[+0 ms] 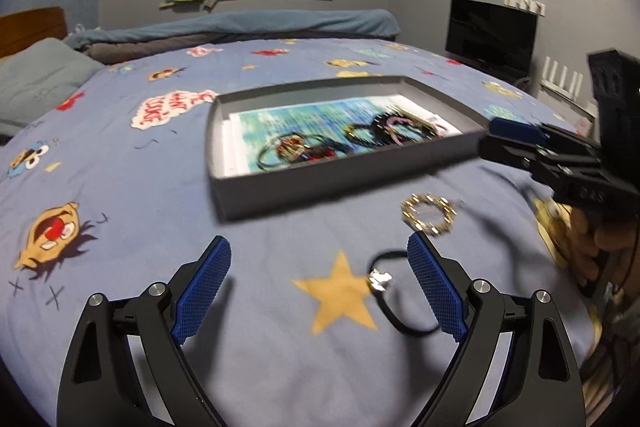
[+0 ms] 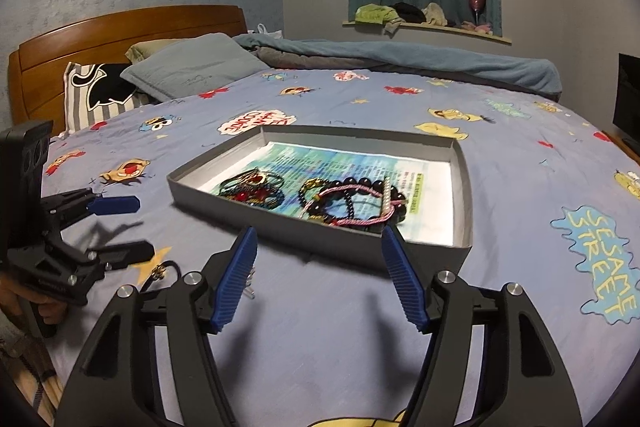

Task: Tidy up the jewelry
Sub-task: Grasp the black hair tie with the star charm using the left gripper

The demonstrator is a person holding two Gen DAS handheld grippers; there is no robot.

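Left gripper (image 1: 320, 283) and right gripper (image 2: 316, 269): jaws apart, empty. Shallow grey cardboard tray (image 2: 280, 217) on the bed holds bracelets; gold beaded bracelet (image 1: 429, 214) lies beside it on the cartoon-print blue bedsheet (image 1: 160, 227)

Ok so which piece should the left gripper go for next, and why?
Probably ease the left gripper down onto the black cord bracelet: its jaws are open and empty, the cord already lies between them on the bedsheet, outside the grey box. The gold bead bracelet lies farther off.
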